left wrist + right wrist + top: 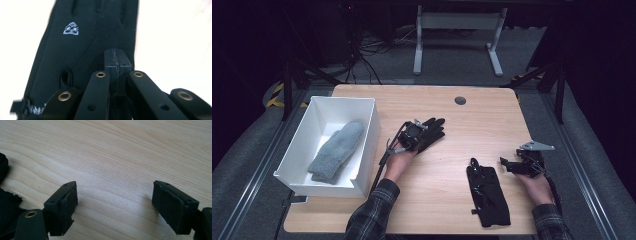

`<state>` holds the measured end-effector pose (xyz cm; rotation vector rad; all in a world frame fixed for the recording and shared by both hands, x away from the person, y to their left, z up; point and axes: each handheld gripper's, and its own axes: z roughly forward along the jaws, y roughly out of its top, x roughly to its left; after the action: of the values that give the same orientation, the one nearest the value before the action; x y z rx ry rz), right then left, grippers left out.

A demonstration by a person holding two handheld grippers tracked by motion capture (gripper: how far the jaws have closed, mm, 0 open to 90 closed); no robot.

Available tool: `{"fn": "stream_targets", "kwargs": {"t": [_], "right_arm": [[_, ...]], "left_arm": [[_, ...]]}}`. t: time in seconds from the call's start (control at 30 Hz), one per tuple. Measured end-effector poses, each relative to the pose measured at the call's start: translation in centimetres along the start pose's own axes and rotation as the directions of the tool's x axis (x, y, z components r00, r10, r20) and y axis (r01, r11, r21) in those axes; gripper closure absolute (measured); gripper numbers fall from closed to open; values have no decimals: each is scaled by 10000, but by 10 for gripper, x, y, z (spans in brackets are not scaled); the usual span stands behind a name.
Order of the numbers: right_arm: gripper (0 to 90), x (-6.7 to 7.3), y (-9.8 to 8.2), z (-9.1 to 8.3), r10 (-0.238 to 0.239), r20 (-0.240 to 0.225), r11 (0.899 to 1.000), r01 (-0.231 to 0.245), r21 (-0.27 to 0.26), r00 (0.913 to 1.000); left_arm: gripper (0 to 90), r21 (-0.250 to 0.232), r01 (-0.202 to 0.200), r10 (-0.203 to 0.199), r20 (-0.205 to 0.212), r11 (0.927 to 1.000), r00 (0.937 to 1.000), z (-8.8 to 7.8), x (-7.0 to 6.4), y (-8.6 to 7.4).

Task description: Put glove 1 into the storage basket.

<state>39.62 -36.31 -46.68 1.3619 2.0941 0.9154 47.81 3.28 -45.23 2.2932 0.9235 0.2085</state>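
Pinching black fabric glove [428, 131] at table centre, your left gripper [411, 134] closing fully on it; white open box [368, 145] lying left, nearer that hand. Right gripper [518, 164] idling wide, empty, beside second black glove [488, 192].

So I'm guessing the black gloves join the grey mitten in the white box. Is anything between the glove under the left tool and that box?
Nothing visible stands in the way. Between the black glove under the left tool and the white box lies bare tabletop. The box wall itself must be cleared; the grey mitten lies inside.
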Motion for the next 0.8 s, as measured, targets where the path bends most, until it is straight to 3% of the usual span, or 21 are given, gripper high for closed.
{"fn": "stream_targets", "kwargs": {"t": [0.2,0.43,0.67,0.8], "right_arm": [[213,0,0,0,-2,0,10000,2,-1,10000],[212,0,0,0,-4,2,10000,4,1,10000],[212,0,0,0,0,2,10000,0,1,10000],[213,0,0,0,1,2,10000,-1,0,10000]], "left_arm": [[900,-34,-288,289,581,9996,9979,1,-25,-4],[900,-96,-698,704,1197,9975,9903,4,-54,-7],[900,-92,-847,851,1546,9964,9843,5,-68,-7],[889,-260,-844,873,1458,9961,9855,2,-70,-6]]}}
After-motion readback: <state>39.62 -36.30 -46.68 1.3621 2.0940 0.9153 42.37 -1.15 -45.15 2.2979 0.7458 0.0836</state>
